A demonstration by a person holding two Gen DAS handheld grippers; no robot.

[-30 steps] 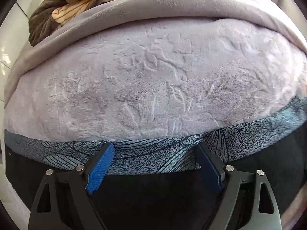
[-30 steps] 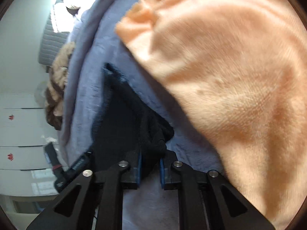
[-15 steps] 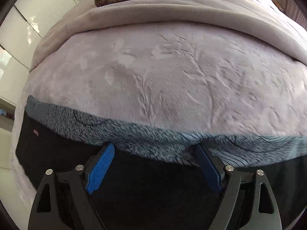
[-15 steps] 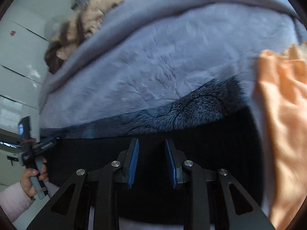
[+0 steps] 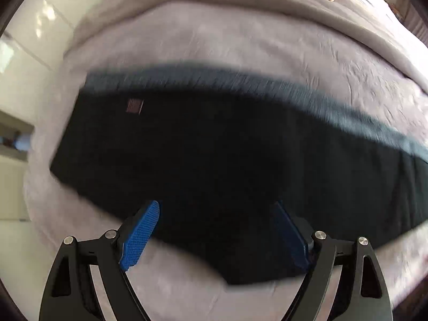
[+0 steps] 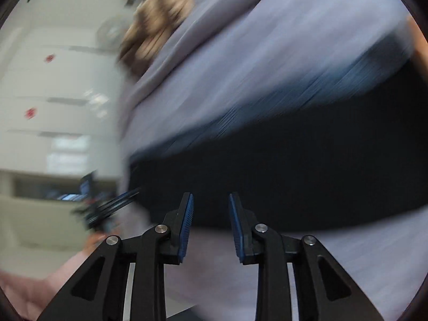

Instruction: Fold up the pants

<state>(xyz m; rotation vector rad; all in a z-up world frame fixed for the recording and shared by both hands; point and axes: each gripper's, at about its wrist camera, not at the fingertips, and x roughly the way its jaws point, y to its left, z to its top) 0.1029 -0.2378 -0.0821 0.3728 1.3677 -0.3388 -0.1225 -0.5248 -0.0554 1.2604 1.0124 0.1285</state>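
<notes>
Pants [image 5: 214, 160]: black, flat on the grey blanket [image 5: 240, 48], near you.
Your left gripper [image 5: 216, 230]: wide open above them, holding nothing.
Your right gripper [image 6: 211, 224]: opening, nothing between its jaws.

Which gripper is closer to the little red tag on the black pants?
Left. The left gripper hovers open over the black pants near the red tag. The right gripper, jaws opening, is further along them.
</notes>
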